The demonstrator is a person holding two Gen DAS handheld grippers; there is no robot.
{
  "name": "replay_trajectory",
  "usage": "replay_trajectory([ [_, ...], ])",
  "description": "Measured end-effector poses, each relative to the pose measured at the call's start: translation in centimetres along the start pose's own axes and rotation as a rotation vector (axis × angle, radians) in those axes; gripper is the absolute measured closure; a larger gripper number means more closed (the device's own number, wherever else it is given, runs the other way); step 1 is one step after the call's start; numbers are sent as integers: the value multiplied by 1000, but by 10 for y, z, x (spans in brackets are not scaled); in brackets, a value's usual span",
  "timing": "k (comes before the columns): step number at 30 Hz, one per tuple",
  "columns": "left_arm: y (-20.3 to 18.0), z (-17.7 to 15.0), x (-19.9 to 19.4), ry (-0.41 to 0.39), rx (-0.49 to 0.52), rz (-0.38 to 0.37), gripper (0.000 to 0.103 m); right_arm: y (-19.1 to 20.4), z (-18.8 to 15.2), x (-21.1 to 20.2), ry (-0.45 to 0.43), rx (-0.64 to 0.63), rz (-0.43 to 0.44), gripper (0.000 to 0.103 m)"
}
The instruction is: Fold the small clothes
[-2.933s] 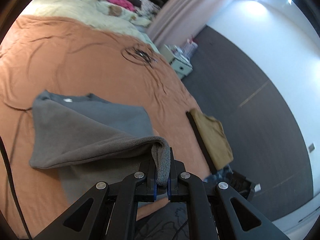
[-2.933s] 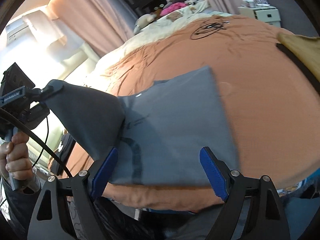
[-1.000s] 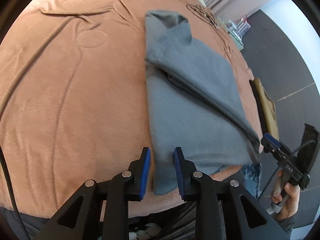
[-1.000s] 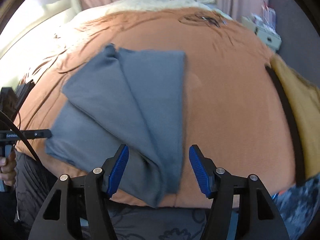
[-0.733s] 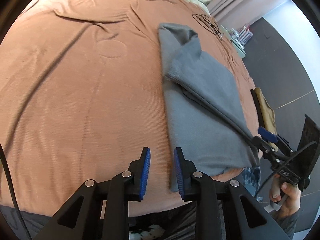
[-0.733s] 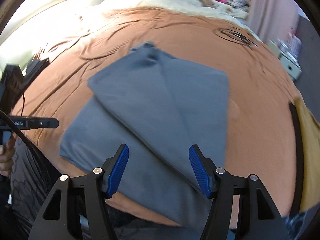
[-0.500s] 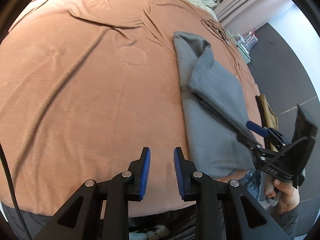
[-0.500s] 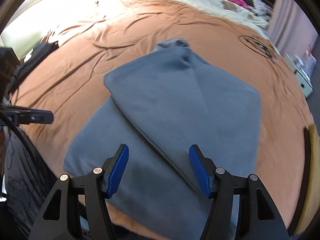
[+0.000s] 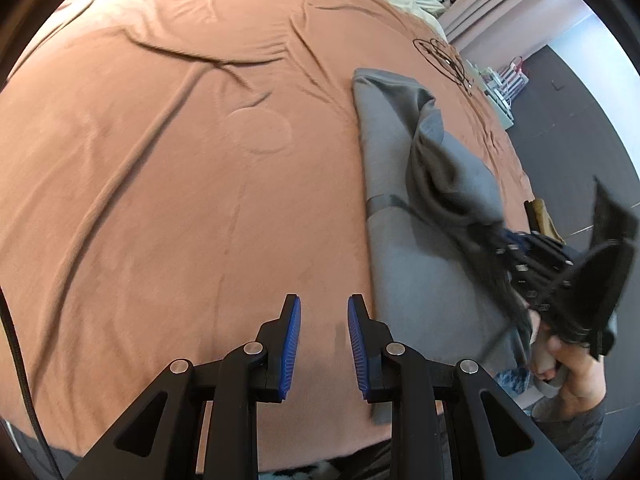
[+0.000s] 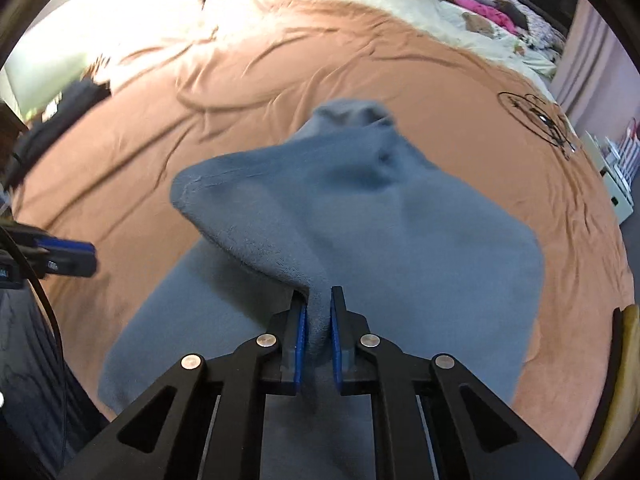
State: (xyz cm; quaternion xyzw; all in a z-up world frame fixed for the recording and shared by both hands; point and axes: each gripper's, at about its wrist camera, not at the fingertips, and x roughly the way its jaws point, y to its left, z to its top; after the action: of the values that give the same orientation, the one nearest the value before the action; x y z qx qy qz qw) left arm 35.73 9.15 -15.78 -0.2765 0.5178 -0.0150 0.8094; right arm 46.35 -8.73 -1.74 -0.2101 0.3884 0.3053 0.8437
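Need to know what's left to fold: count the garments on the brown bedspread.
2: a grey garment mid-bed, pinched by the closing right gripper; a mustard garment at the bed's far edge. Others may be hidden.

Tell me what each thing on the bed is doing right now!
Grey fleece garment: partly folded, one edge pinched and lifted.
Right gripper: jaws closing on the grey fabric.
Left gripper: open, empty, above the sheet beside the garment.
Orange-brown bed sheet: spread out, wrinkled.
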Motion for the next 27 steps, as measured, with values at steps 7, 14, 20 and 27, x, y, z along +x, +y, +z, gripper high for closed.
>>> replay_trajectory([
  [7,-41,30,28,12,63,7,77,-77,-5,-23,-75,165,59,97],
  [14,-61,58,51,19,94,38,77,-150,-24,-5,-101,326,91,97],
  [20,-61,83,67,24,96,68,77,-199,-41,33,-40,485,55,80],
  [27,-55,110,75,11,83,36,51,-231,-69,35,-106,632,346,32],
])
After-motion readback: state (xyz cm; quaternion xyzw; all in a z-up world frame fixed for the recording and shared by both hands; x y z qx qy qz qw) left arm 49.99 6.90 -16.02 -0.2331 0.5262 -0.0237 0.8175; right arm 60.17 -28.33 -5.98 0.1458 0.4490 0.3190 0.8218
